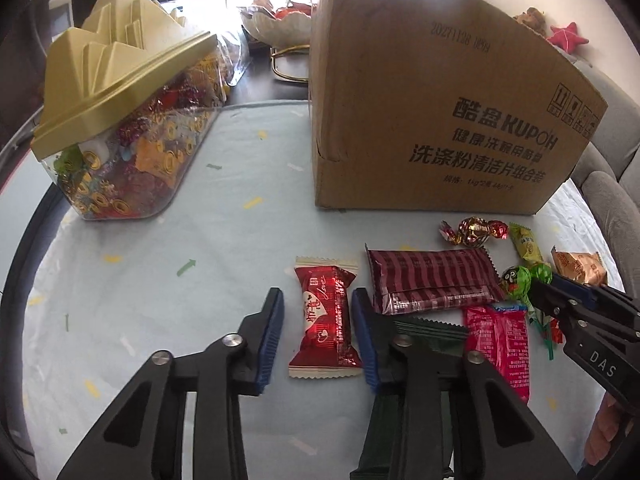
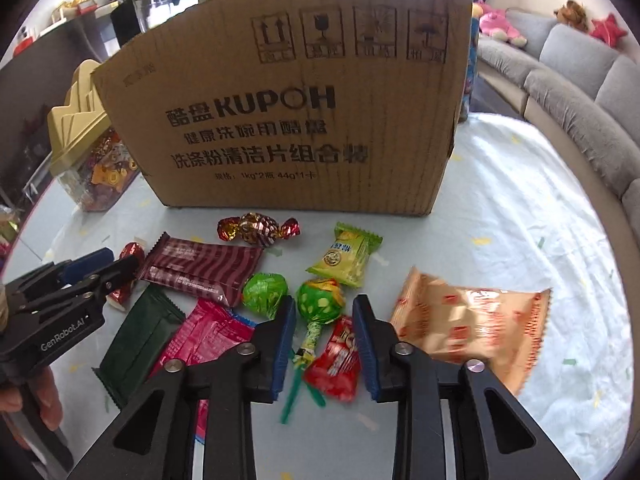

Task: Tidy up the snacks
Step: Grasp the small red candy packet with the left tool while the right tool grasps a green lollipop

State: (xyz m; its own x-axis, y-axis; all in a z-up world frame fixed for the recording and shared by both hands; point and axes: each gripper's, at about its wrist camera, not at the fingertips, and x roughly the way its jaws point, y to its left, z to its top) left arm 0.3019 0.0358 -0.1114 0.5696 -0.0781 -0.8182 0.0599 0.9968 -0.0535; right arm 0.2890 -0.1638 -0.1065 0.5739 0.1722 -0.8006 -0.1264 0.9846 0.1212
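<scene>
Now, pick-up step: left gripper [image 1: 318, 330] brackets the red candy [image 1: 325, 322], right gripper [image 2: 325, 343] the green lollipop [image 2: 320, 300] (jaws narrowed, not visibly pinching); next, close and lift toward the cardboard box [image 2: 288, 92].

Wrapped sweets in reds, greens and gold on a pale blue cloth

The tablecloth [image 1: 224, 240] is pale blue with small yellow, green and white flecks. The cardboard box [image 2: 304, 92] is plain brown with black print. One candy [image 1: 325, 322] is glossy red with white ends; the wafer packet [image 1: 434, 280] is maroon with darker stripes. The lollipop [image 2: 320, 300] is green with yellow spots. The jar lid [image 1: 116, 76] is matt gold. Both grippers' pads [image 1: 272, 336] are blue on black frames.
</scene>
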